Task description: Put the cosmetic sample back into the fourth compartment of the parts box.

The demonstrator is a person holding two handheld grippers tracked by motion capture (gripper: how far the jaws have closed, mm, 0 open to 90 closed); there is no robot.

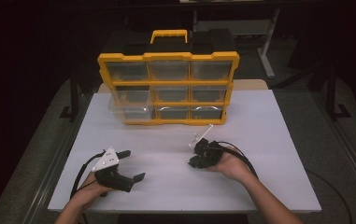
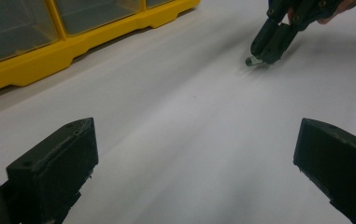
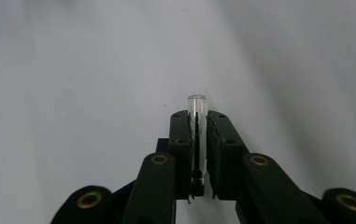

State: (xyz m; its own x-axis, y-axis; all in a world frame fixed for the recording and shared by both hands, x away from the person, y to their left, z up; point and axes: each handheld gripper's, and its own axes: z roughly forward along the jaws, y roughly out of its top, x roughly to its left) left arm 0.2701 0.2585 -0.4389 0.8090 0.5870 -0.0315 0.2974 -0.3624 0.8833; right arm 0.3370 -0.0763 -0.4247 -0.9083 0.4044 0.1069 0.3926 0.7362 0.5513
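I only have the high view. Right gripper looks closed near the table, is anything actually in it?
Observer: Yes. In the right gripper view the right gripper is shut on a small clear tube, whose rounded end pokes out past the fingers.
Operator: Is it lifted or on the table?
Observer: The left gripper view shows the tube's end right at the white table; whether it touches I cannot tell.
Operator: And the left gripper?
Observer: The left gripper is open, with only bare table between its fingers.
Operator: Organizer drawers open?
Observer: On the yellow organizer, the lower left drawer sticks out.
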